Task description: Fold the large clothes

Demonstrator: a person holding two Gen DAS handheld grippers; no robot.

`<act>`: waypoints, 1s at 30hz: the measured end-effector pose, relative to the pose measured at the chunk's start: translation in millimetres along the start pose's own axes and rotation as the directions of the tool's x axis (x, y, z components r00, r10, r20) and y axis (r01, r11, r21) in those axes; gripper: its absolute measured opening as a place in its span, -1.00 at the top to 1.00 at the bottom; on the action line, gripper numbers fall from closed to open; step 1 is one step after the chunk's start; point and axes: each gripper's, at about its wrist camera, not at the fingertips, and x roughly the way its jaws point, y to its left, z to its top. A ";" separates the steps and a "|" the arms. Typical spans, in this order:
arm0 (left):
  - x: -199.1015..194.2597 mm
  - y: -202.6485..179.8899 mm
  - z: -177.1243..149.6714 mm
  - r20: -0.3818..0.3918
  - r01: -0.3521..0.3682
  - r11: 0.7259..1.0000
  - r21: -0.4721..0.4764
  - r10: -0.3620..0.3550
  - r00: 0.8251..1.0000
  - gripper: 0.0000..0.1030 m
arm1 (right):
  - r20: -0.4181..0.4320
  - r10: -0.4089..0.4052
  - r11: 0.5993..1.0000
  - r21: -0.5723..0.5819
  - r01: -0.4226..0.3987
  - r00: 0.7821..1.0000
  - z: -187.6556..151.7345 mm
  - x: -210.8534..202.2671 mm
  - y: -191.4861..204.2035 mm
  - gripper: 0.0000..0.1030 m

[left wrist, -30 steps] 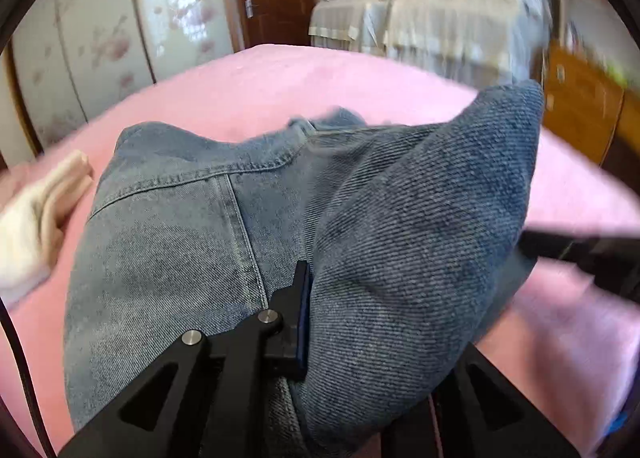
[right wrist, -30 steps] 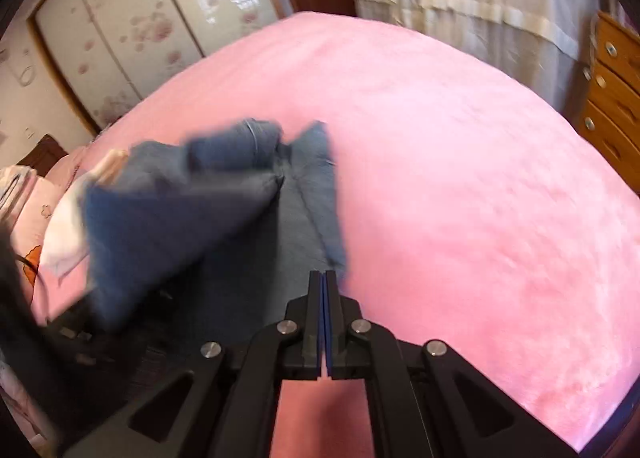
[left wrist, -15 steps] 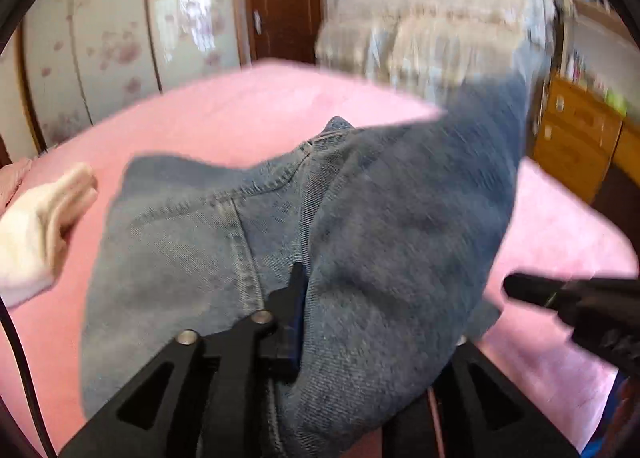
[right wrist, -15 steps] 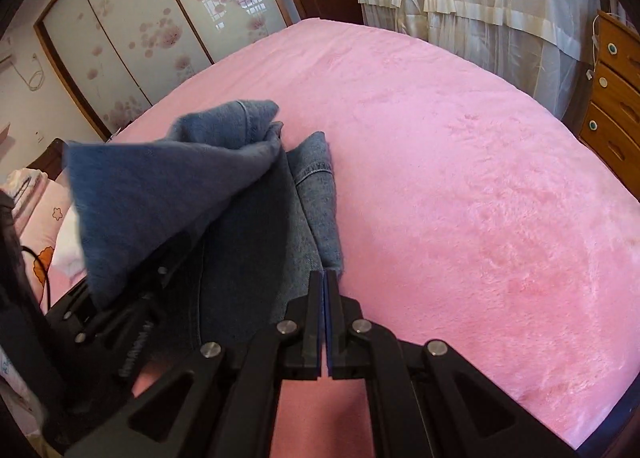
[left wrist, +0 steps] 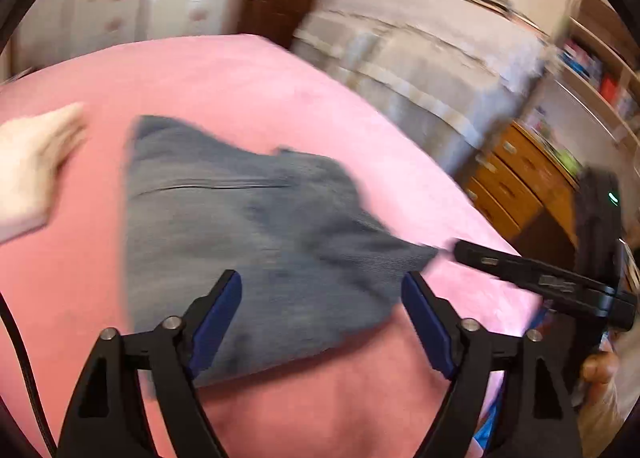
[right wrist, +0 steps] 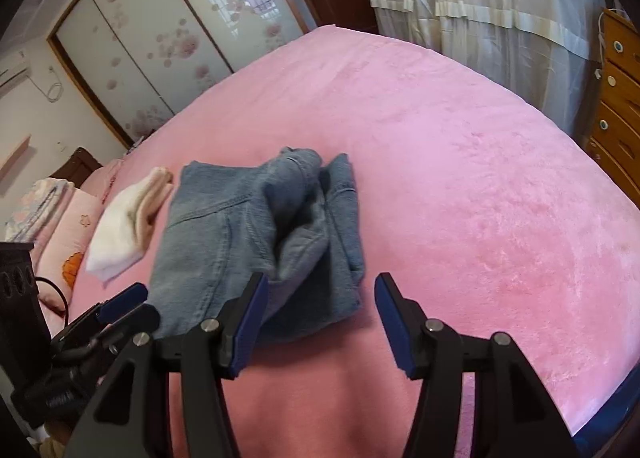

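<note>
The blue jeans point(left wrist: 248, 226) lie folded in a bundle on the pink bedspread point(left wrist: 280, 94); they also show in the right wrist view point(right wrist: 260, 242), with a rumpled fold on top. My left gripper point(left wrist: 322, 316) is open and empty, just above the near edge of the jeans. My right gripper point(right wrist: 320, 318) is open and empty, over the near right corner of the jeans. The right gripper shows at the right of the left wrist view point(left wrist: 532, 278), and the left gripper at the lower left of the right wrist view point(right wrist: 108, 318).
A folded white and beige garment point(right wrist: 128, 222) lies left of the jeans. Pillows point(right wrist: 60, 234) sit at the far left. A wooden drawer chest point(right wrist: 616, 106) and a cloth-covered piece of furniture point(right wrist: 500, 10) stand beyond the bed's right edge.
My left gripper has let go of the jeans and opened; the lifted flap has dropped onto the bundle. My right gripper has opened from shut.
</note>
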 end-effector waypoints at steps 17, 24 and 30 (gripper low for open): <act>30.2 117.9 -24.0 -0.163 -0.255 0.947 -0.193 0.225 0.961 -0.62 | -0.140 -0.006 0.987 -0.160 -0.017 0.990 25.0 48.9 40.2 -0.16; 38.2 103.2 -14.8 -0.162 -0.219 0.965 -0.142 0.196 0.967 -0.62 | -0.268 0.033 0.964 -0.246 -0.101 0.963 37.5 94.4 49.8 0.24; 37.6 102.1 -11.4 -0.153 -0.198 0.968 -0.154 0.174 0.973 -0.62 | -0.254 0.015 0.951 -0.294 -0.092 0.967 35.5 99.6 48.9 0.83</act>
